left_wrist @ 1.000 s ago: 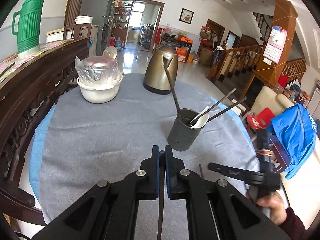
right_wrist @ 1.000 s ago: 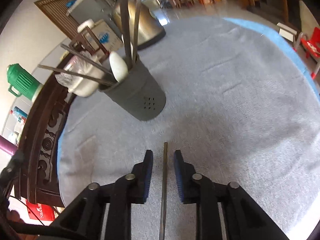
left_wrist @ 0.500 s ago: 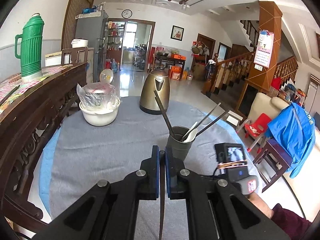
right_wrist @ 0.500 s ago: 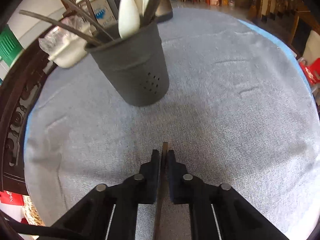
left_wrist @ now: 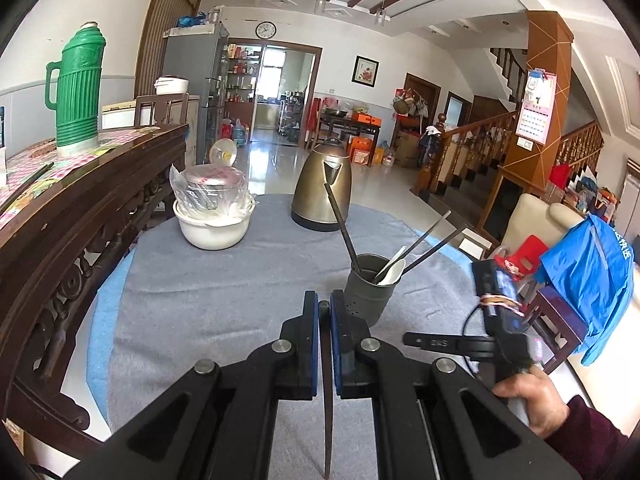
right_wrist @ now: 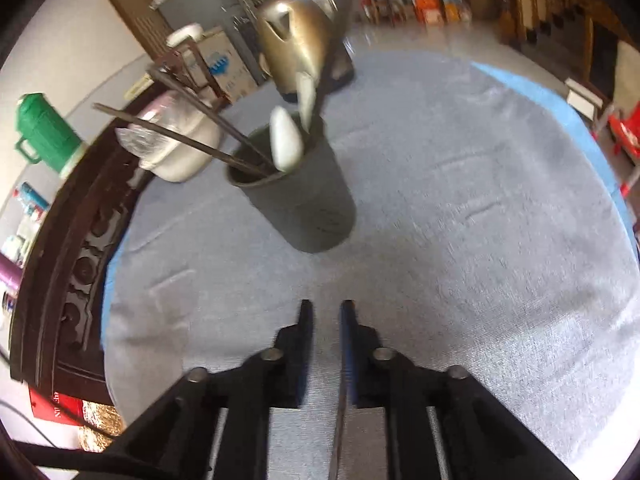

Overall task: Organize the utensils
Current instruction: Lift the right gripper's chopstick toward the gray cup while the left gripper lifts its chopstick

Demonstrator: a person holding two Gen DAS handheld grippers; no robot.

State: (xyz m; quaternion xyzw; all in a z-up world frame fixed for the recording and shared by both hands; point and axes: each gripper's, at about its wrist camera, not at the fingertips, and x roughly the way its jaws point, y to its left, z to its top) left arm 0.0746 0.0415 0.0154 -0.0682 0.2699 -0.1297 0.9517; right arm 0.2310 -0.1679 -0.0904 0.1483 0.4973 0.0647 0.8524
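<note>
the left gripper point(left_wrist: 325, 308) is pinching a dark chopstick point(left_wrist: 327, 400), just this side of the grey utensil cup point(left_wrist: 370, 294). the right gripper point(right_wrist: 326, 312) has just been spreading, another chopstick point(right_wrist: 340, 420) lying against one pad.

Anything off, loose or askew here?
Yes. The right gripper has just been opening, and the right chopstick lies loose against one pad, unclamped, so it may slip. The left gripper is shut on the left chopstick. The utensil holder stands upright; nothing spilled.
</note>
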